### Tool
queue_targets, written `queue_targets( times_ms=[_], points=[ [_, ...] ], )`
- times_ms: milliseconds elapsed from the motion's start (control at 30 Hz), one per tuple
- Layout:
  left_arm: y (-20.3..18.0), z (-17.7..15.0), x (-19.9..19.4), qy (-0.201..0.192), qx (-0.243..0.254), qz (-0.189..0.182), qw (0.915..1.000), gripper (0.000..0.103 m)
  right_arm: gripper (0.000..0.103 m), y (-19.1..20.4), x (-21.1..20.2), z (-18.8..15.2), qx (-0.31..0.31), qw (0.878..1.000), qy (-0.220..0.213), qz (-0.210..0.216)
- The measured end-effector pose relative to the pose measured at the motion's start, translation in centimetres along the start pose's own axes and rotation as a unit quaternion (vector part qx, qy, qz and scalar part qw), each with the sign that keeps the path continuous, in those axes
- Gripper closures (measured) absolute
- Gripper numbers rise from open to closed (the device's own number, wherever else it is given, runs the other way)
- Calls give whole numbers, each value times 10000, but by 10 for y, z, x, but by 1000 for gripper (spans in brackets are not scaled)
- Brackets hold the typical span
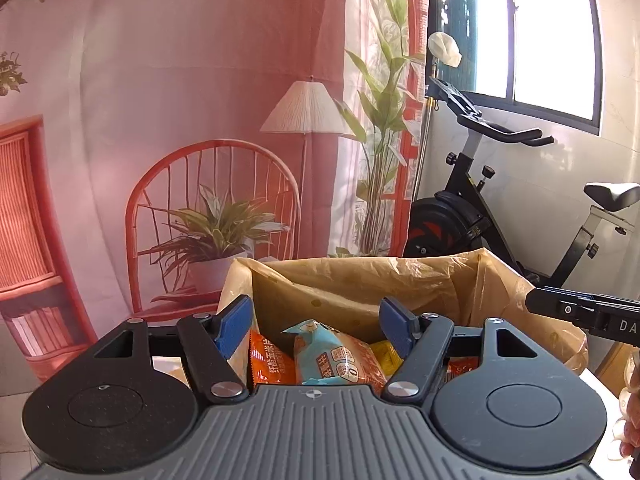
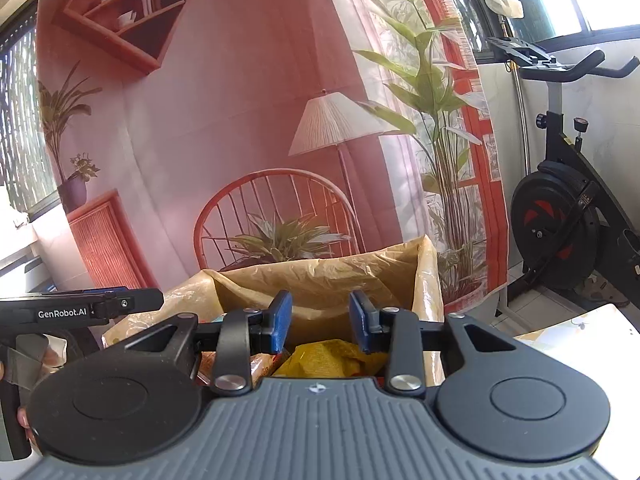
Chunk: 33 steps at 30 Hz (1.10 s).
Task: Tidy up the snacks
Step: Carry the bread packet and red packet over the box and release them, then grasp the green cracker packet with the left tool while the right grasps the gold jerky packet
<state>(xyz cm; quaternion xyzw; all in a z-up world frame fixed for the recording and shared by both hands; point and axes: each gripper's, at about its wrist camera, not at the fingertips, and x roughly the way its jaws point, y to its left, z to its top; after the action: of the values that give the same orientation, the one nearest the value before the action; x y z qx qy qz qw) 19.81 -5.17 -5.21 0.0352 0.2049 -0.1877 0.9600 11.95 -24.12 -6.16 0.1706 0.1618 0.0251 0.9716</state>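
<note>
A box lined with a tan plastic bag holds several snack packs. In the left wrist view I see an orange pack, a light blue and orange pack and a yellow pack inside it. My left gripper is open and empty, held above the near edge of the box. In the right wrist view the lined box shows a yellow pack. My right gripper is open and empty above the box, its jaws narrower apart. The left gripper's body shows at the left.
A printed backdrop of a room hangs behind the box. An exercise bike stands at the right by a window. The right gripper's body reaches in from the right. A white table corner shows at the right.
</note>
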Motion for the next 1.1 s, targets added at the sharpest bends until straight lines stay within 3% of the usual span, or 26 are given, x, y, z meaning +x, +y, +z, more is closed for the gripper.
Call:
queue_targets(
  times_ms=[300,533,667,900,1033,1100],
  points=[
    [36,-15,-59,61,-348,435,9984,31,67,10,-45,-13,-642,9969,201,408],
    [58,-62,-94,166,-667,739,9949,32,67,7,-68,-38,-610,9967,368,390],
    [68,-92,-96,480,-881,790,9918,39,67,-3,-71,-55,-378,9972,583,260],
    [81,-124,-87,911,-1104,859,9860,39,67,-10,-57,-94,-208,9922,1221,156],
    [82,-128,-82,989,-1041,814,9863,39,50,-9,-39,-120,-427,9844,1697,178],
    [81,-130,-79,1031,-1021,803,9862,39,43,-1,-25,-136,-981,9751,1989,79]
  ],
)
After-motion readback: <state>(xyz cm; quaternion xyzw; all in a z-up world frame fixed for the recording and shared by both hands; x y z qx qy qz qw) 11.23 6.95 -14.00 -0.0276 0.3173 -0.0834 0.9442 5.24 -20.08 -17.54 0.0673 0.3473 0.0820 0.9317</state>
